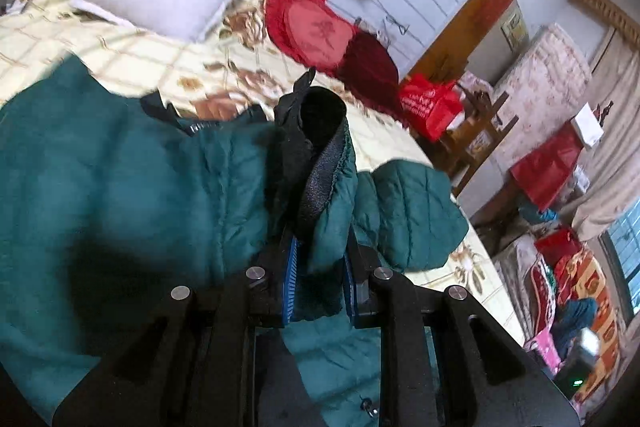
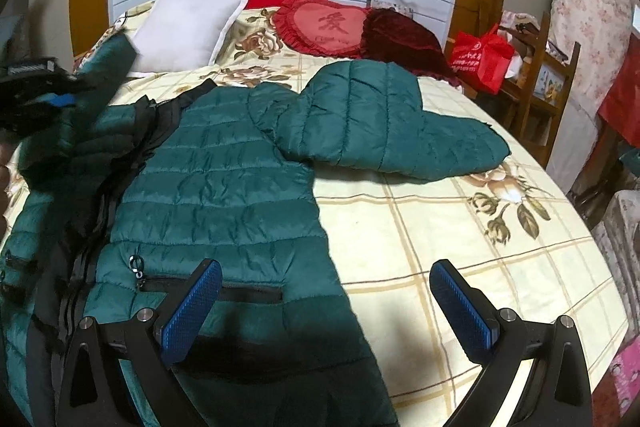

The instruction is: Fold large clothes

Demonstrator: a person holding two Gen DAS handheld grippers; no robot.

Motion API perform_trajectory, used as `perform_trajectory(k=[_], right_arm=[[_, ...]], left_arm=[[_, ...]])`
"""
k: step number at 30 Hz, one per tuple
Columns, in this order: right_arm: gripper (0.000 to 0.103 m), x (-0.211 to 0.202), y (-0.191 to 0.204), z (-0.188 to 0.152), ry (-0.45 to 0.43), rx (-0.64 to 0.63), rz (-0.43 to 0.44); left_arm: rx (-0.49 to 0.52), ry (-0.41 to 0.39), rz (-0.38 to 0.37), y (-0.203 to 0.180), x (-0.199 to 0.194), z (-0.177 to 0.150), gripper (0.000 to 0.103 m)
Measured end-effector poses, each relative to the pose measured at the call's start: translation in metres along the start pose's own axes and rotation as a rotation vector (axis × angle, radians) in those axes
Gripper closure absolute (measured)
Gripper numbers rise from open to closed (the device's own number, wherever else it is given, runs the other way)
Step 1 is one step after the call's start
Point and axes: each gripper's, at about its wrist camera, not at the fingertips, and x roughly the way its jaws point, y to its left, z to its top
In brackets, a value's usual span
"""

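Blue pads (image 1: pixel 292 275) of the left gripper (image 1: pixel 320 279) clamp a sleeve cuff (image 1: pixel 324 183) of the green jacket (image 2: pixel 224 179). That jacket lies spread on the bed (image 2: pixel 460 247), while the right gripper (image 2: pixel 326 307) hangs wide apart over its hem, gripping nothing.

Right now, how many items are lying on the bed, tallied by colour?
Green: 1, the puffer jacket
White: 1, the pillow
Red: 1, the heart cushion
Dark red: 1, the velvet cushion
Total: 4

A floral bed (image 2: pixel 420 227) carries a green jacket (image 2: pixel 224 179) and pillows (image 2: pixel 184 31).
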Motion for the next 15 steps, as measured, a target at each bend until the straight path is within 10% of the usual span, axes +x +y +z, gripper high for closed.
perform_trajectory(k=[9,15], right_arm=[[0.0,0.007,0.018,0.019,-0.04,-0.007,0.017],[0.0,0.015,0.044,0.063,-0.153,0.025,0.218]], left_arm=[[-0.005,0.066,0.028,0.014,0.024,-0.013,0.077],[-0.046,0.062,0.015,0.027,0.015,-0.017,0.06]])
